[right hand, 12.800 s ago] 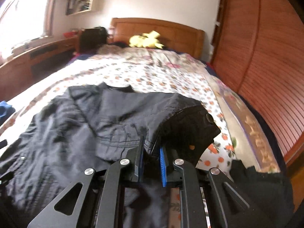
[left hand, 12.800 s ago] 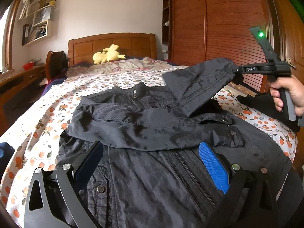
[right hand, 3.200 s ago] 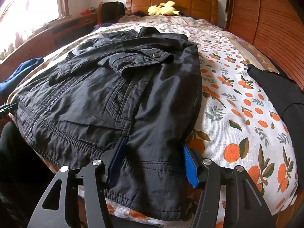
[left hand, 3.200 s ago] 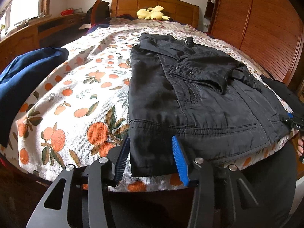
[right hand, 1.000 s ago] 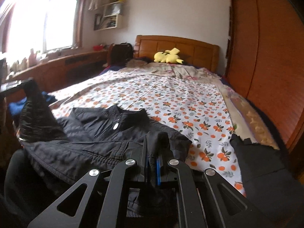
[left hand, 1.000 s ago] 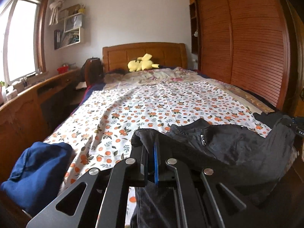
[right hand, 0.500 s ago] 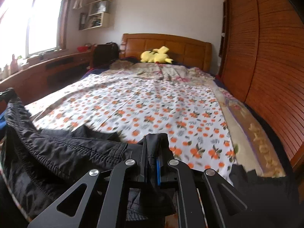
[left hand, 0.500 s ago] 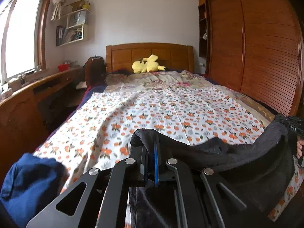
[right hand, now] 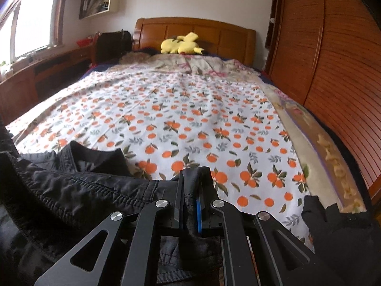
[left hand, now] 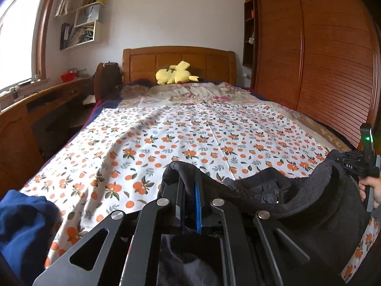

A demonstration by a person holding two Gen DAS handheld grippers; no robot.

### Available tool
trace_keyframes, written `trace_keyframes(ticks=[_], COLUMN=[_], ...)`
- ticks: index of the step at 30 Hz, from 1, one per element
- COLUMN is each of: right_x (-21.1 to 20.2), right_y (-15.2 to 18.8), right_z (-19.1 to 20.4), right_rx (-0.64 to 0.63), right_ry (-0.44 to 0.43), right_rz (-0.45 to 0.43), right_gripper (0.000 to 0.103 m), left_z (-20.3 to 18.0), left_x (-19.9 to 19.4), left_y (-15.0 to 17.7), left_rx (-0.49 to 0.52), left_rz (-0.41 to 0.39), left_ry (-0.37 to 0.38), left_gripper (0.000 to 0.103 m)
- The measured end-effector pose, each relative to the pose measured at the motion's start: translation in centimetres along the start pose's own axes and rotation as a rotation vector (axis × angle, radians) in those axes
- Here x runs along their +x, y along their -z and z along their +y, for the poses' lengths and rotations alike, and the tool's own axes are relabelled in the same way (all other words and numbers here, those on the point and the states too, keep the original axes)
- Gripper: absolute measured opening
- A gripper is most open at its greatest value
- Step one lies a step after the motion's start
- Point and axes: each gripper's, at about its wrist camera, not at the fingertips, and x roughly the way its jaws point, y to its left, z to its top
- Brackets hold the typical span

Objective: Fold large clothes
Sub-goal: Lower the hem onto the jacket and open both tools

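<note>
The black jacket (left hand: 273, 190) had lain flat on the bed (left hand: 166, 131) a moment before. Now its near edge was lifted and carried toward the far end. The left gripper (left hand: 189, 190) and right gripper (right hand: 190, 190) each pinched a hem corner, jaws pressed close on cloth. I think the jacket was being folded in half.

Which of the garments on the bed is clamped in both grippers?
The black jacket: the left gripper and right gripper each pinch its hem. The blue garment and the other black garment lie untouched at the bed's corners.
</note>
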Motion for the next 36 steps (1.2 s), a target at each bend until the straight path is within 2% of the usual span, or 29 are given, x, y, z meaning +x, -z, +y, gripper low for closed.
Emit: trace_keyframes(ticks=[7, 11, 14, 16, 17, 18, 21, 23, 24, 26, 27, 29, 30, 31, 32, 35, 36], right_x=[0.9, 1.2, 2.1, 3.0, 3.4, 3.9, 5.3, 5.4, 5.2, 4.7, 4.3, 3.6, 3.2, 2.5, 1.6, 0.6, 0.4], right_y=[0.7, -0.2, -0.9, -1.2, -1.3, -1.3, -1.3, -1.1, -1.2, -1.4, -1.5, -1.9, -2.1, -2.5, -3.0, -4.0, -4.1], right_z=[0.5, 1.0, 1.1, 0.9, 0.8, 0.8, 0.7, 0.9, 1.0, 0.9, 0.7, 0.6, 0.5, 0.5, 0.4, 0.5, 0.9], right_rx=[-0.009, -0.013, -0.017, -0.009, -0.005, -0.001, 0.010, 0.009, 0.006, 0.036, 0.058, 0.084, 0.092, 0.098, 0.108, 0.094, 0.077], right_ry=[0.038, 0.075, 0.092, 0.095, 0.094, 0.088, 0.049, 0.048, 0.046, 0.010, -0.011, -0.033, -0.027, -0.002, 0.009, 0.014, 0.015], right_rz=[0.009, -0.024, -0.017, 0.001, 0.008, 0.016, 0.078, 0.082, 0.080, 0.079, 0.076, 0.061, 0.050, 0.026, -0.004, -0.015, -0.013], right_gripper=[0.006, 0.006, 0.006, 0.006, 0.006, 0.006, 0.006, 0.007, 0.010, 0.023, 0.038, 0.053, 0.069, 0.076, 0.076, 0.075, 0.070], left_z=[0.5, 0.8, 1.2, 1.4, 1.5, 1.5, 1.9, 2.2, 2.2, 2.2, 2.1, 1.6, 1.3, 0.8, 0.3, -1.6, -2.2], left_x=[1.1, 1.6, 2.0, 2.2, 2.3, 2.3, 2.7, 2.8, 2.8, 2.9, 2.9, 3.0, 3.0, 3.0, 3.1, 3.4, 3.4], left_y=[1.0, 0.6, 0.3, 0.4, 0.5, 0.6, 1.1, 1.3, 1.4, 1.6, 1.8, 1.9, 2.0, 2.2, 2.3, 2.9, 3.0], left_rx=[-0.013, -0.034, -0.048, -0.053, -0.054, -0.050, -0.049, -0.063, -0.065, -0.065, -0.063, -0.056, -0.051, -0.048, -0.045, -0.007, 0.008], left_rz=[0.014, 0.013, 0.018, 0.023, 0.024, 0.024, 0.039, 0.049, 0.052, 0.056, 0.058, 0.062, 0.062, 0.063, 0.067, 0.081, 0.081], left_ry=[0.024, 0.037, 0.038, 0.041, 0.033, 0.024, 0.014, 0.024, 0.027, 0.033, 0.040, 0.053, 0.059, 0.069, 0.083, 0.115, 0.117], left_gripper=[0.009, 0.009, 0.011, 0.021, 0.040, 0.055, 0.059, 0.059, 0.059, 0.060, 0.060, 0.060, 0.060, 0.060, 0.060, 0.063, 0.063])
